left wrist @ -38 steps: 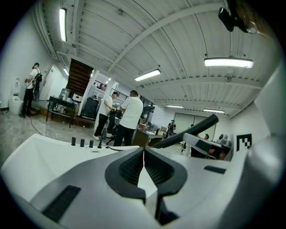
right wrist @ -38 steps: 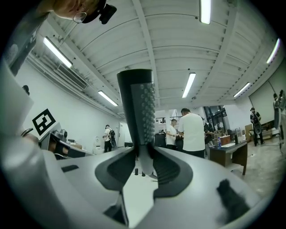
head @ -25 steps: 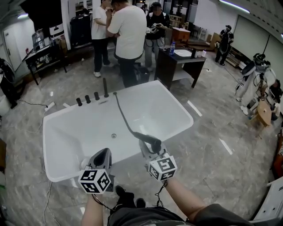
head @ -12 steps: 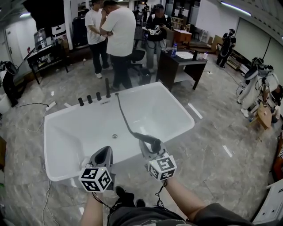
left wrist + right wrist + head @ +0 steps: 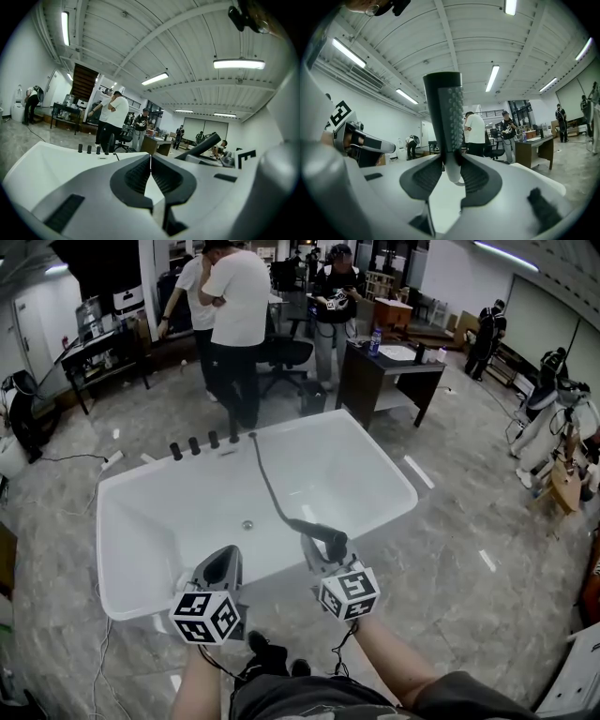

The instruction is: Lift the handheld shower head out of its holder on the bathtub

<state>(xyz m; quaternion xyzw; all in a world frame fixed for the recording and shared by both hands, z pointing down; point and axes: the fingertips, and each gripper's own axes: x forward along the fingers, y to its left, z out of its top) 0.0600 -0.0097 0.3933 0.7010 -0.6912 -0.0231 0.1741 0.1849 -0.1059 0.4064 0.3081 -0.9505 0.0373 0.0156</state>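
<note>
Already the right claw (image 5: 322, 557) grips the shower head (image 5: 324, 536) well clear of the twelve o'clock rim of the tub (image 5: 141, 521), hose (image 5: 265, 486) trailing, so the lift looks done, while the left claw (image 5: 222, 564) sits closed and empty.

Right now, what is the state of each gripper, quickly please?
The left gripper is closed, holding nothing.
The right gripper is closed on the handle of the shower head.
</note>
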